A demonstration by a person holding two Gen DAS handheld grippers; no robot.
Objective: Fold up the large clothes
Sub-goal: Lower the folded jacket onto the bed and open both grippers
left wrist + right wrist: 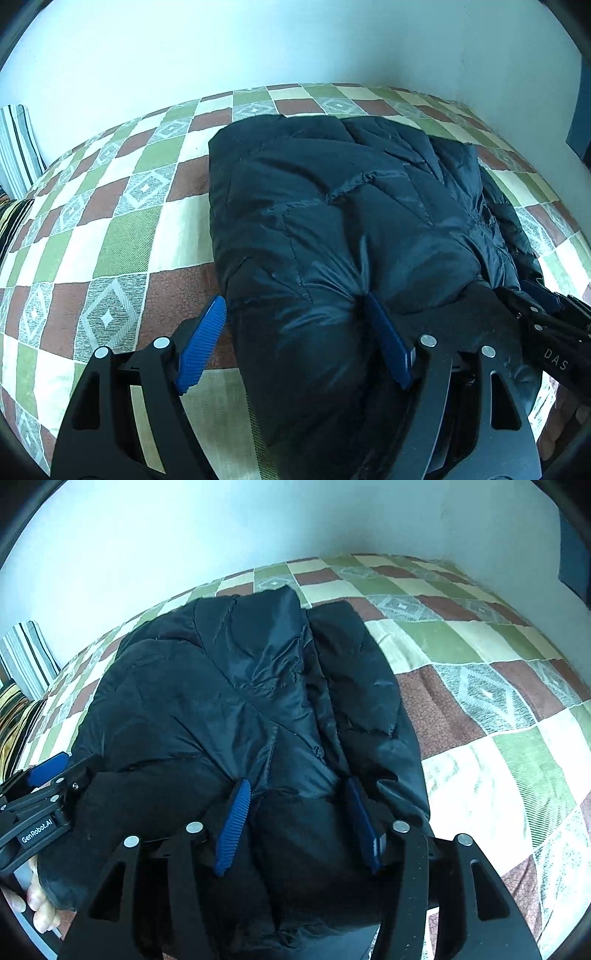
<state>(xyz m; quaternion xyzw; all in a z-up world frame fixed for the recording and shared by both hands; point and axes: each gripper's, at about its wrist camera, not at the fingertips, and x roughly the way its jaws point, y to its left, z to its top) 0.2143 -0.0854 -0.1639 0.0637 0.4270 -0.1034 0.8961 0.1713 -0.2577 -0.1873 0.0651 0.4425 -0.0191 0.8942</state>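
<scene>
A dark navy quilted puffer jacket lies folded in a thick bundle on the checkered bedspread; it also fills the middle of the right wrist view. My left gripper has its jaws spread wide around the bundle's near left edge, fabric bulging between the blue fingers. My right gripper likewise straddles the near right part of the bundle, fingers pressed into the fabric. Each gripper shows at the edge of the other's view.
The bedspread has green, brown and cream squares and runs back to a pale wall. A striped pillow stands at the far left. A dark object is at the right edge.
</scene>
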